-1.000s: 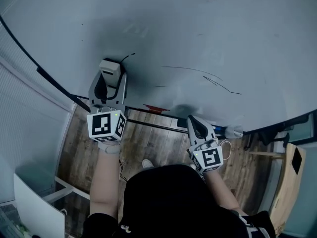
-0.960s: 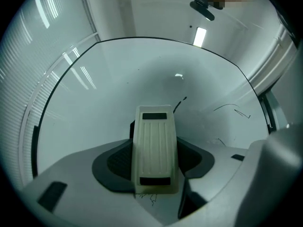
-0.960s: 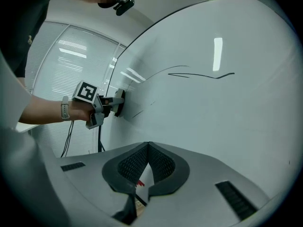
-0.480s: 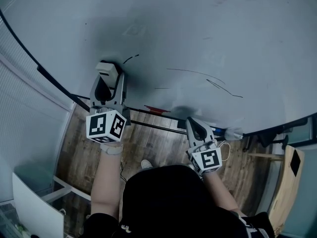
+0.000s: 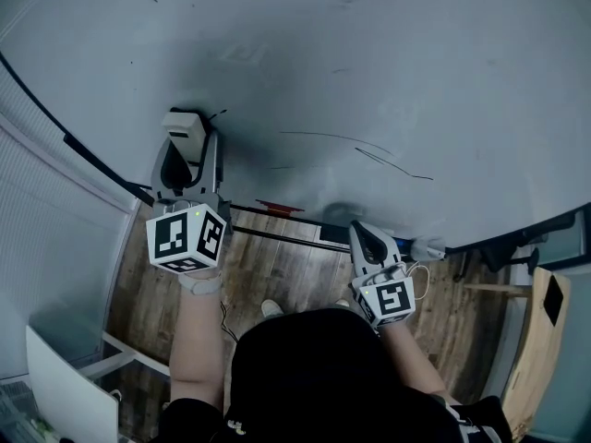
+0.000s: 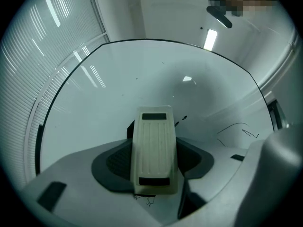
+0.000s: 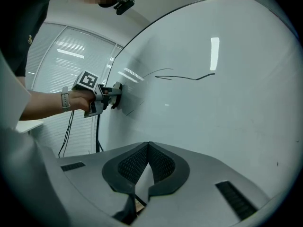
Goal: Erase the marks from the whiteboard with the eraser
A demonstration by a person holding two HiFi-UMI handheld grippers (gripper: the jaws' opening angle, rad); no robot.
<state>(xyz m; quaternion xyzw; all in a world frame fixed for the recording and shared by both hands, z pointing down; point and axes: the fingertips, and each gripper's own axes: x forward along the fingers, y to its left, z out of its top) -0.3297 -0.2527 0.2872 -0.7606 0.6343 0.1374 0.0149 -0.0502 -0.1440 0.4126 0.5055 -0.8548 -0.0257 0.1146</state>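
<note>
Low on the left of the whiteboard point(image 5: 388, 53), my left gripper point(image 5: 190, 146) is clamped on the eraser point(image 5: 184, 125) and presses it flat against the surface. Grey haze surrounds it; smudge or shadow, I cannot tell. I judge most of the job remains: a short stroke point(image 5: 218, 113) sits just beside the eraser, and long thin lines point(image 5: 369, 151) run off to the right. My right gripper point(image 5: 366, 233) hangs pinched together and empty near the board's lower edge. Ceiling lights glint on the glossy board, with wood floor point(image 5: 277, 270) below and blinds point(image 5: 42, 201) to the left.
</note>
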